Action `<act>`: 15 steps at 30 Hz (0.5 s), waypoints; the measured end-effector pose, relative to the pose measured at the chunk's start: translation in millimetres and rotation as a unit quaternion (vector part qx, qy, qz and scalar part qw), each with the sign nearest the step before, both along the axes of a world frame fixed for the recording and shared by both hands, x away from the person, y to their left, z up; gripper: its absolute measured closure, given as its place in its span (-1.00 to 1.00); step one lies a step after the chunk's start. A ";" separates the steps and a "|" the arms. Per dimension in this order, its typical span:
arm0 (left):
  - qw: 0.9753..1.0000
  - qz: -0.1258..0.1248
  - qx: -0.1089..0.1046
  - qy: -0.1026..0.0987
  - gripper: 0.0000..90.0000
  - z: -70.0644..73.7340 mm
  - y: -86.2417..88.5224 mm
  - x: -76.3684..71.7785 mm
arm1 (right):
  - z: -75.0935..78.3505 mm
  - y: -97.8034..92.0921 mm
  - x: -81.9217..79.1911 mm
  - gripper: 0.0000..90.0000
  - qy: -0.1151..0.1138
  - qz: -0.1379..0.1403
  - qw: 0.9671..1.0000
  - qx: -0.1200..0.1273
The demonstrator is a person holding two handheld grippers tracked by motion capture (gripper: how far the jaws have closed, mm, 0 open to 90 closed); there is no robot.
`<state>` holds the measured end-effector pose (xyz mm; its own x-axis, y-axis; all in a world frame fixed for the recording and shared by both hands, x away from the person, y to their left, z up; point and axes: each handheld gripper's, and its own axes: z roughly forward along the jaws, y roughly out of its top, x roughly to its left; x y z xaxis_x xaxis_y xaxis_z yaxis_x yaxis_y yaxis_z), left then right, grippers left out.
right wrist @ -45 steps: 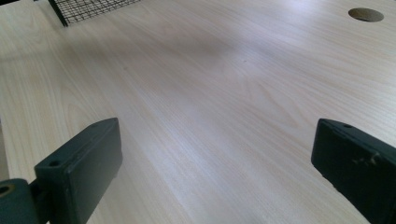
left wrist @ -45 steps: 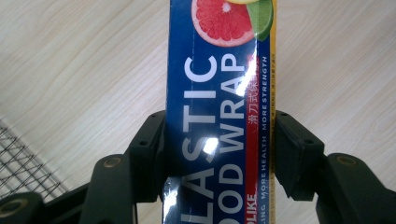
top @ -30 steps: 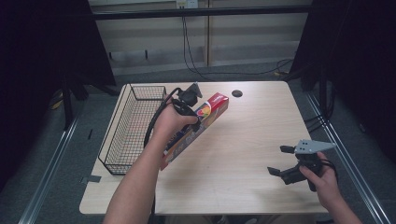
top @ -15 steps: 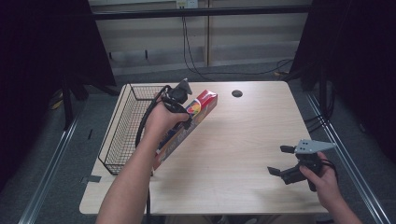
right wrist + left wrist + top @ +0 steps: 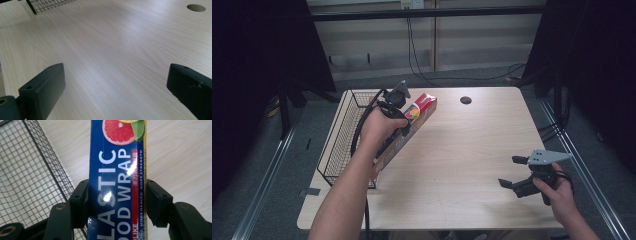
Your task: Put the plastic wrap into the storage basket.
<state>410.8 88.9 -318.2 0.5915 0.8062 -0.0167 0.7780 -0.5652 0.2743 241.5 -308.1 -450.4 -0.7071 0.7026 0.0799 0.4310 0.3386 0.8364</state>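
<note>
A long blue plastic food wrap box [image 5: 419, 111] with a red end and citrus pictures is held tilted above the table's left part, right beside the black wire basket [image 5: 343, 135]. My left gripper [image 5: 404, 122] is shut on it; in the left gripper view both jaws press the sides of the box [image 5: 117, 182], with the basket [image 5: 30, 177] to the left. My right gripper [image 5: 511, 171] sits low at the table's front right, open, its jaws spread wide over bare wood [image 5: 115, 87].
The light wooden table [image 5: 472, 150] has a round cable hole [image 5: 465, 100] near its far edge, also in the right gripper view [image 5: 196, 7]. The basket's corner [image 5: 47, 5] shows far off. Dark curtains and cables stand behind the table.
My left gripper has carried the box leftward and a little away, up to the basket's edge. The right gripper has stayed still and open.
</note>
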 end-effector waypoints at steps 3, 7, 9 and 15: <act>1.000 0.005 -0.002 0.000 -0.01 3.1 3.0 0.0 | 0.1 -0.2 0.0 -0.96 -0.001 0.000 1.000 0.001; 1.000 0.014 0.000 -0.003 -0.01 6.3 8.4 -0.4 | -0.1 -0.3 0.2 -0.96 -0.003 -0.003 1.000 0.000; 1.000 0.017 -0.002 -0.003 -0.02 7.4 11.0 -0.6 | -0.2 -0.3 0.2 -0.96 -0.003 -0.003 1.000 0.001; 1.000 0.027 0.000 -0.003 -0.02 12.4 18.5 -1.6 | 0.1 0.1 0.0 -0.96 -0.001 -0.001 1.000 0.000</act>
<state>409.2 107.4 -305.8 0.5477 0.8366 -0.0130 0.8054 -0.5229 0.2789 241.6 -308.0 -450.4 -0.7063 0.7036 0.0785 0.4295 0.3377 0.8375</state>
